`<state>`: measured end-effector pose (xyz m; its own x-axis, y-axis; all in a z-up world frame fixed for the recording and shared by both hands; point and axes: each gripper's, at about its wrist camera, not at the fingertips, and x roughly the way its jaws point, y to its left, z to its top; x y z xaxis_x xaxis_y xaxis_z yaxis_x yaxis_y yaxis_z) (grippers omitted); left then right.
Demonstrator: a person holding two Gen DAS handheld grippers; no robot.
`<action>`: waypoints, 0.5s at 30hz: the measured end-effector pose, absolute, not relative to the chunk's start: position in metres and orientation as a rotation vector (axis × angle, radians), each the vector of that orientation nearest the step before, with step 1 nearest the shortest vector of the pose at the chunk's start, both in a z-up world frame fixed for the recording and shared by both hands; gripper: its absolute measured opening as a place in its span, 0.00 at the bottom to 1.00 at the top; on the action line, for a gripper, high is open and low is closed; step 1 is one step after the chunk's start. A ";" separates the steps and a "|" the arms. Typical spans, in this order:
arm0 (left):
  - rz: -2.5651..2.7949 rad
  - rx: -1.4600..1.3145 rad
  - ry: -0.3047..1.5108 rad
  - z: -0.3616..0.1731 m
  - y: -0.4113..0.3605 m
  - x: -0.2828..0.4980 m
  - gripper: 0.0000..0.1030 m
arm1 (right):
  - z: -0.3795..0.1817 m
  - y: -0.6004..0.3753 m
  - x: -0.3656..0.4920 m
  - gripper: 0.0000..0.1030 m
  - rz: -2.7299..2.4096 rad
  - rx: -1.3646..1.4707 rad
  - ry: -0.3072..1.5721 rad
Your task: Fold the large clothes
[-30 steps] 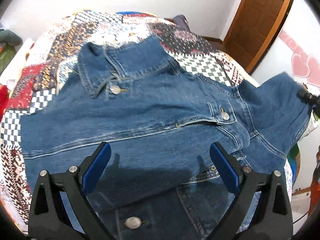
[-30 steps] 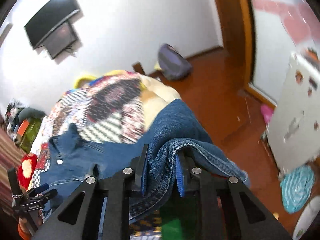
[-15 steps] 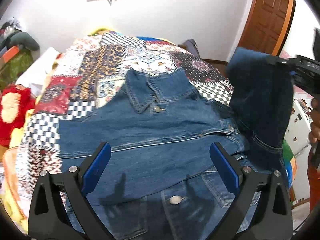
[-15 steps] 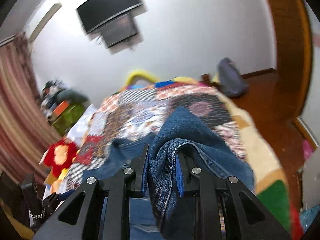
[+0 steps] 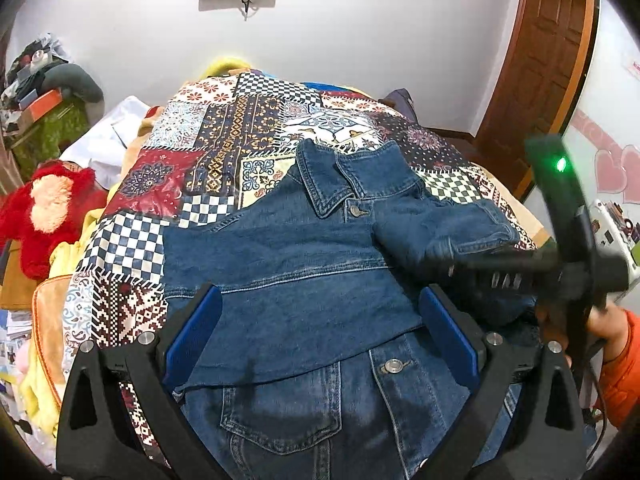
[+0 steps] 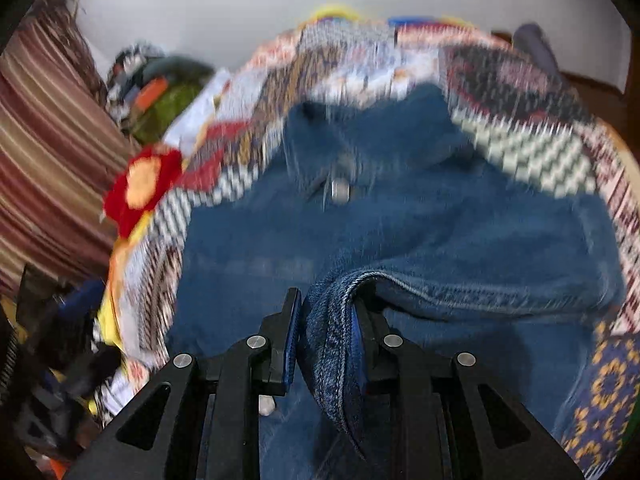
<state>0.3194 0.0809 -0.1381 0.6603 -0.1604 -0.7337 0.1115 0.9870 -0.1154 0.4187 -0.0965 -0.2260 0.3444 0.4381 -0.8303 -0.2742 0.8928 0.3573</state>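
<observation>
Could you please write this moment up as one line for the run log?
stage: sleeve fold | left gripper: open, empty, above blue denim jacket | right gripper: shut on jacket sleeve, over jacket front | surface: patchwork quilt

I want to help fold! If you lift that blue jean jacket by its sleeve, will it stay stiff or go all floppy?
Probably floppy: the denim jacket drapes where the right gripper pinches its sleeve. It likely feels heavy, since the cloth looks thick with bulky seams. It probably won't slip; the weave looks rough against the blue pads.
</observation>
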 end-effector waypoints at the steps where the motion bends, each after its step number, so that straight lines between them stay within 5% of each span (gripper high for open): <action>1: -0.153 -0.059 0.838 -0.139 0.080 0.318 0.97 | -0.233 -0.093 0.414 0.19 0.467 0.148 1.147; 15: -0.191 -0.027 0.880 -0.148 0.057 0.323 0.97 | -0.236 -0.121 0.367 0.20 0.498 0.126 1.240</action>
<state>0.3232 0.0568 -0.1480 0.6213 -0.1775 -0.7632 0.1555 0.9826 -0.1019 0.3668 -0.1208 -0.2363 0.2329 0.4285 -0.8730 -0.2947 0.8866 0.3565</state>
